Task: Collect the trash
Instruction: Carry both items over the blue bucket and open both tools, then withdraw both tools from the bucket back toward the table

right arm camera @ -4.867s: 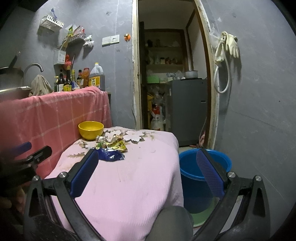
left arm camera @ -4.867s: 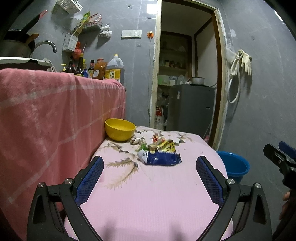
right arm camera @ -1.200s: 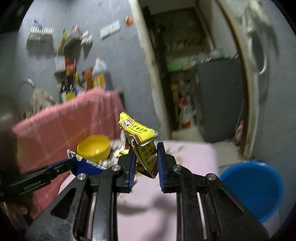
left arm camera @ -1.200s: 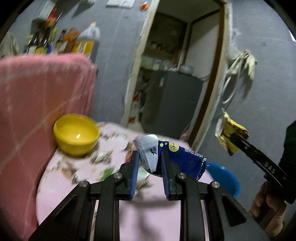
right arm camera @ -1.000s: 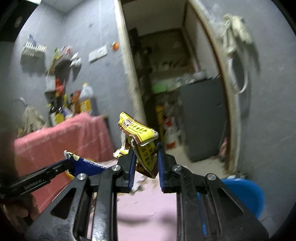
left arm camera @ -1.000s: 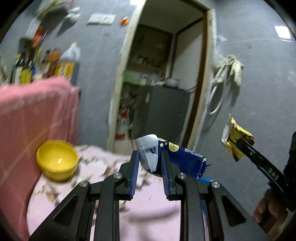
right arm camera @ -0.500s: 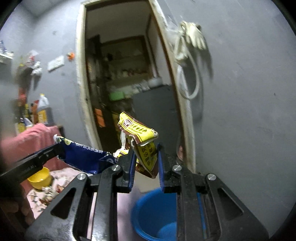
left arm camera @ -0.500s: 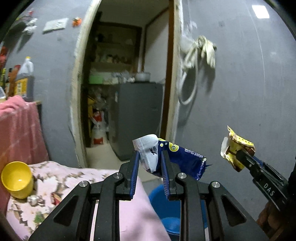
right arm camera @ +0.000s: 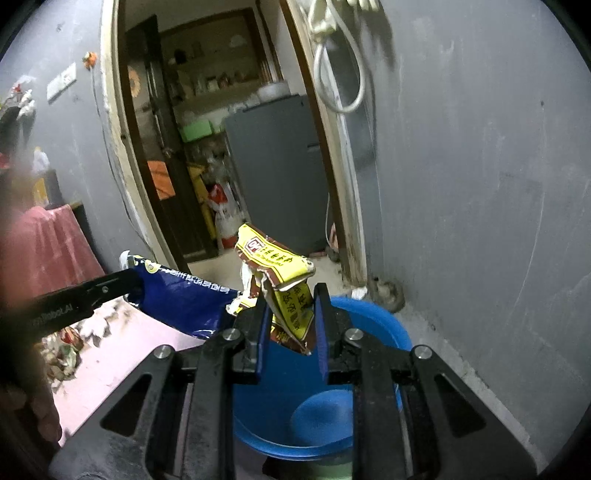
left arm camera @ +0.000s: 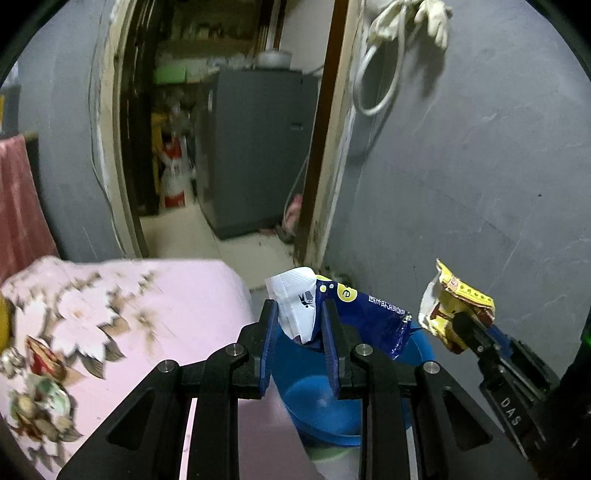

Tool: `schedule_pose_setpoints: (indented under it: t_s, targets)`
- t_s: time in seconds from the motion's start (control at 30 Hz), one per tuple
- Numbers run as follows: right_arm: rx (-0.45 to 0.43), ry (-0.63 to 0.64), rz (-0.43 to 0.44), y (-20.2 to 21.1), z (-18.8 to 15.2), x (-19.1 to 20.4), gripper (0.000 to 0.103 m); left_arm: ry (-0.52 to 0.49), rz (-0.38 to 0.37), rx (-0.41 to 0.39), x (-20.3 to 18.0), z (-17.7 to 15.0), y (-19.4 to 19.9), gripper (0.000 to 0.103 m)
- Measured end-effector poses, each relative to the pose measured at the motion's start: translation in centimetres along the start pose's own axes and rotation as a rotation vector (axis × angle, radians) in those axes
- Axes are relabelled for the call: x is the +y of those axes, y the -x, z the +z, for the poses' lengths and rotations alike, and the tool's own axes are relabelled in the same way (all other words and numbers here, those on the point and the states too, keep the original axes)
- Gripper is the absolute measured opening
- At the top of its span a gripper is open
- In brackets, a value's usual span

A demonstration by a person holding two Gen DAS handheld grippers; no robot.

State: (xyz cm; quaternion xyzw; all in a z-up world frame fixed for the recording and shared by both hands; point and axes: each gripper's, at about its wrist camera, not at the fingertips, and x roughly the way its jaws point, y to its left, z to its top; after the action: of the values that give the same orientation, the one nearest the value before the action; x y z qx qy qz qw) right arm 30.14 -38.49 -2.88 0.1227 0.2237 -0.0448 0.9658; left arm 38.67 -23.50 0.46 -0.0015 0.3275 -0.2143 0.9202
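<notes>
The left gripper (left arm camera: pixel 299 314) has its blue-padded fingers clamped on the white torn end of a crumpled dark blue foil snack wrapper (left arm camera: pixel 373 319), whose blue length sticks out to the right above a round blue plastic basin (left arm camera: pixel 314 402) on the floor; beside it the right gripper (right arm camera: pixel 290 299) has its fingers pressed together on a crinkled yellow and brown snack wrapper (right arm camera: pixel 275 260), which stands up out of the pads, also over that basin; the two wrappers hang near each other but apart; to the left lies the bench under its pink flowered cloth (left arm camera: pixel 122 291), with scraps of litter (left arm camera: pixel 40 402) on the pattern; beyond, a grey wall, white rubber gloves (left arm camera: pixel 410 14) on a hook, and an open doorway with a grey fridge (left arm camera: pixel 255 151) inside.
</notes>
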Motion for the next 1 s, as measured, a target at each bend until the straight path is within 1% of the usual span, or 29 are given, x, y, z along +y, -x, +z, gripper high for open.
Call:
schedule_pose_setpoints:
  t_s: [0.1, 0.17, 0.2, 0.23, 0.3, 0.43, 0.47, 0.57, 0.7, 1.0]
  targets:
    - [0.040, -0.009, -0.001, -1.5, -0.5, -0.5, 0.031, -0.003, 0.006, 0.058, 0.0, -0.4, -2.0, 0.022]
    - [0.065, -0.017, -0.001, -2.4, -0.7, -0.7, 0.031, -0.005, 0.016, 0.085, 0.1, -0.7, -3.0, 0.028]
    - [0.079, -0.021, 0.000, -2.8, -0.8, -0.8, 0.031, 0.000, 0.012, 0.092, 0.1, -0.8, -3.4, 0.035]
    - [0.095, -0.024, -0.002, -3.3, -1.0, -0.9, 0.031, 0.007, 0.006, 0.092, 0.3, -1.2, -3.4, 0.038]
    - [0.120, -0.027, -0.004, -4.0, -1.4, -1.3, 0.034, 0.015, 0.008, 0.099, 0.5, -1.5, -3.9, 0.038]
    - [0.138, -0.044, -0.007, -4.7, -1.8, -1.5, 0.046, 0.017, 0.011, 0.114, 0.8, -1.8, -4.2, 0.038]
    - [0.140, -0.047, -0.007, -4.7, -1.7, -1.5, 0.046, 0.017, 0.011, 0.114, 0.9, -1.9, -4.1, 0.038]
    - [0.132, -0.054, -0.006, -4.4, -1.7, -1.6, 0.046, 0.019, 0.008, 0.110, 0.8, -1.7, -4.0, 0.038]
    - [0.104, -0.052, 0.001, -3.6, -1.1, -1.1, 0.047, 0.019, -0.001, 0.086, 0.8, -1.6, -3.0, 0.038]
    - [0.010, -0.026, 0.033, -0.2, 1.1, 1.3, 0.052, 0.036, 0.003, -0.010, 1.8, -0.8, 1.5, 0.038]
